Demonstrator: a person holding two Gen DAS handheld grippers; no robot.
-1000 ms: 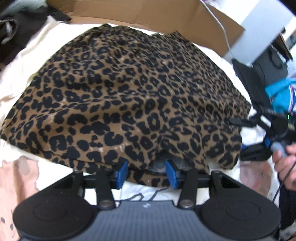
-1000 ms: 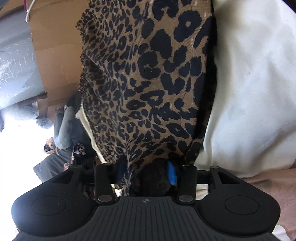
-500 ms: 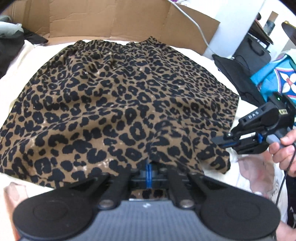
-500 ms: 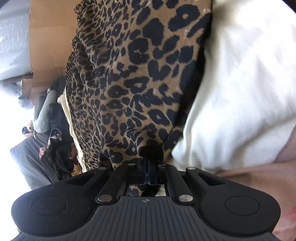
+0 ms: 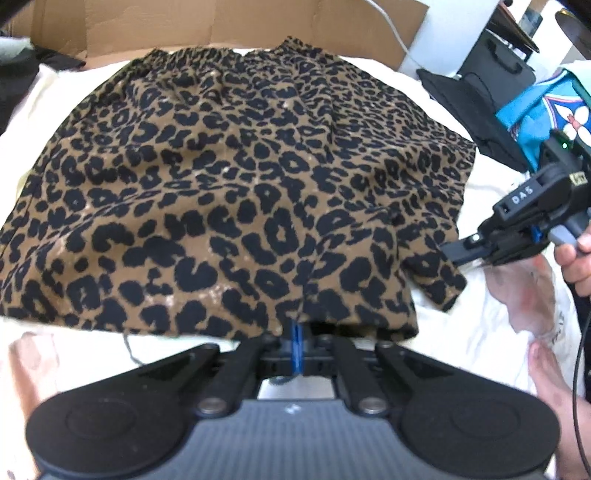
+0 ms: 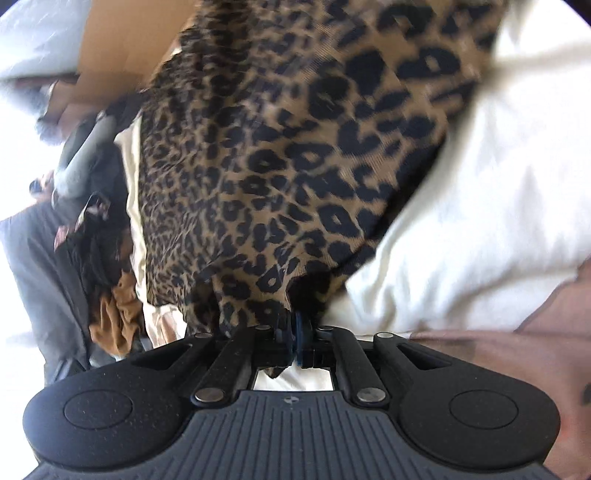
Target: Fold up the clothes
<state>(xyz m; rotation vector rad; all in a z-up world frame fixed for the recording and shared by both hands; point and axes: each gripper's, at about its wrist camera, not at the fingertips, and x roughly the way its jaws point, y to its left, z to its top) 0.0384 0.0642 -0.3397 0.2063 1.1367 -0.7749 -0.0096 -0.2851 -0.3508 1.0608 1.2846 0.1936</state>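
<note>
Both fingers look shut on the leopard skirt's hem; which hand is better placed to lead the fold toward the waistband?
Probably the left gripper: it pinches the leopard skirt mid-hem, facing the waistband. The right gripper only holds a corner.

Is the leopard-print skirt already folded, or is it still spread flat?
Still spread: the leopard-print skirt lies open on the white sheet, elastic waistband at the far end, no fold made yet.

leopard-print skirt (image 5: 229,184) spread flat on white bed sheet (image 5: 491,314) | left claw (image 5: 296,347) pinched on near hem – blue pads together | right claw (image 5: 465,254) at the skirt's right corner, held by a hand (image 5: 580,262) | cardboard (image 5: 221,22) behind – flattened
</note>
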